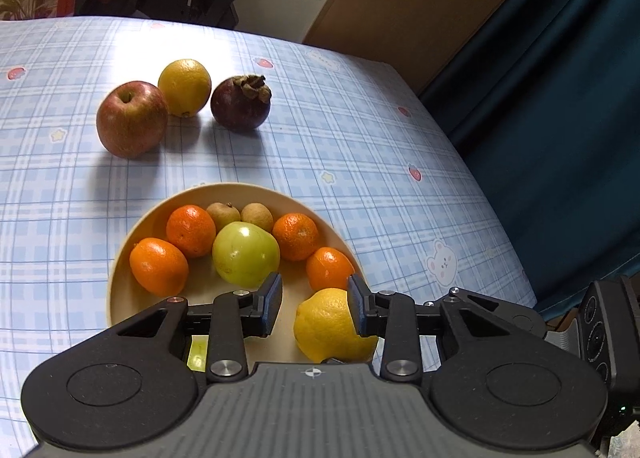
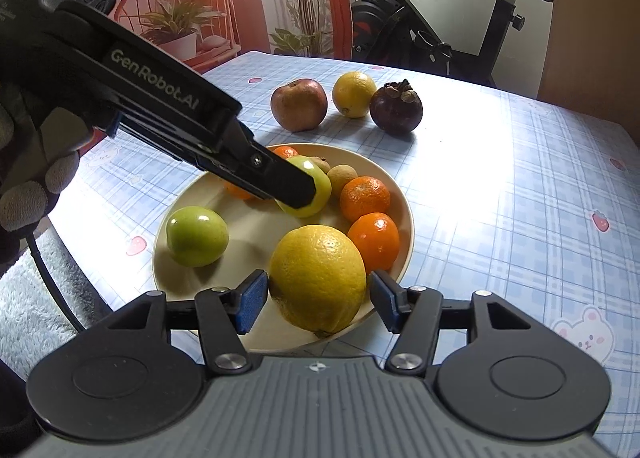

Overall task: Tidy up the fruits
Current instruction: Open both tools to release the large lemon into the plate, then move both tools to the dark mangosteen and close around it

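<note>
Yellow and dimpled, the lemon [image 2: 318,278] lies at the near rim of the cream plate [image 2: 404,193], low in the right wrist view, directly between the fingers of the right gripper [image 2: 318,304]. Its long axis runs from upper left to lower right of that frame. The blue pads stand just off its skin with thin gaps on both sides, so the jaws look apart around it, not clamped. The right hand is plainly the nearer one to this fruit.

From the left wrist view, the left gripper [image 1: 314,306] hangs over the same plate with nothing between its narrowly parted fingers; one finger overlaps the lemon's edge, and whether it touches is unclear. In the right view its tip crosses the green apple [image 2: 316,187], hiding much of it and part of a tangerine behind.

Beyond the plate, on the checked tablecloth [image 2: 500,197], sit a red apple [image 2: 299,103], a second lemon [image 2: 354,93] and a mangosteen [image 2: 396,107].
</note>
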### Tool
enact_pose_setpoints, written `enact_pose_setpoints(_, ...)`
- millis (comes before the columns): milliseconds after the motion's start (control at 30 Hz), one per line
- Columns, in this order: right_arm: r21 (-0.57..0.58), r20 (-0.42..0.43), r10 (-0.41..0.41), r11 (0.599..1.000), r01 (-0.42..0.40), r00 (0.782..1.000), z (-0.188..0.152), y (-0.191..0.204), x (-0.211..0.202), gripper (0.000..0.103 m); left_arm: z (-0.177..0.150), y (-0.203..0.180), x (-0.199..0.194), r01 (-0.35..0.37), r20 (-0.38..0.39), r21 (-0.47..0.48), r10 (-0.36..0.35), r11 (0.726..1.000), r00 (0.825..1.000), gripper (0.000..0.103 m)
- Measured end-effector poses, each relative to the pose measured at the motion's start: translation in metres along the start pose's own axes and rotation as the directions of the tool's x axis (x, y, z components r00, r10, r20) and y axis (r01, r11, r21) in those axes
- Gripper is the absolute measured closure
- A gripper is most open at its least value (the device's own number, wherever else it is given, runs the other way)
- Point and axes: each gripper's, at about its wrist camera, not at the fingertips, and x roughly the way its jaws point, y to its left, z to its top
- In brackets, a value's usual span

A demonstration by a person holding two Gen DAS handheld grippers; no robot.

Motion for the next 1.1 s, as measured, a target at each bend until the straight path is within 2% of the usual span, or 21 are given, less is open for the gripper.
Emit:
enact_pose_setpoints(267, 0.002, 0.001, -0.024, 1.000, 0.024, 1.000, 0.001, -0.003, 0.002, 0.040, 0.002, 0.012, -0.040, -0.096, 0.143, -0.022, 0.098, 0.995, 0.985, 0.064)
enact_pose_setpoints(400, 0.019, 0.000, -0.023, 1.000, 0.023, 1.000, 0.003, -0.008, 0.004, 0.040, 0.001, 0.016, -0.054, -0.206, 0.228, -0.003, 0.201, 0.979, 0.953, 0.058)
enact_pose_setpoints(433, 0.020, 0.001, -0.025, 0.999, 0.025, 1.000, 0.004, -0.009, 0.005, 0.040, 0.001, 0.017, -0.057, -0.214, 0.240, -0.008, 0.210, 0.977, 0.948, 0.058)
enact_pose_setpoints(533, 0.015, -0.003, -0.028, 0.999, 0.028, 1.000, 0.007, -0.012, 0.008, 0.040, 0.003, 0.026, -0.060, -0.202, 0.255, -0.059, 0.211, 0.978, 0.944, 0.058)
enact_pose_setpoints(733, 0.002, -0.012, -0.039, 0.999, 0.039, 0.999, 0.011, -0.009, 0.010, 0.040, 0.004, 0.029, -0.064, -0.221, 0.284, -0.089, 0.237, 0.971, 0.929, 0.058)
enact_pose_setpoints(833, 0.026, -0.001, -0.028, 0.999, 0.028, 1.000, 0.010, -0.011, 0.007, 0.039, 0.002, 0.029, -0.065, -0.235, 0.299, -0.096, 0.253, 0.967, 0.920, 0.058)
enact_pose_setpoints(967, 0.052, 0.024, -0.012, 0.999, 0.010, 1.000, 0.014, -0.015, -0.001, 0.039, 0.000, 0.032, -0.068, -0.227, 0.304, -0.108, 0.250, 0.968, 0.919, 0.057)
enact_pose_setpoints(1100, 0.065, 0.068, -0.006, 0.998, 0.001, 0.998, 0.024, -0.019, -0.009, 0.039, -0.001, 0.038, -0.073, -0.240, 0.317, -0.119, 0.266, 0.963, 0.910, 0.052)
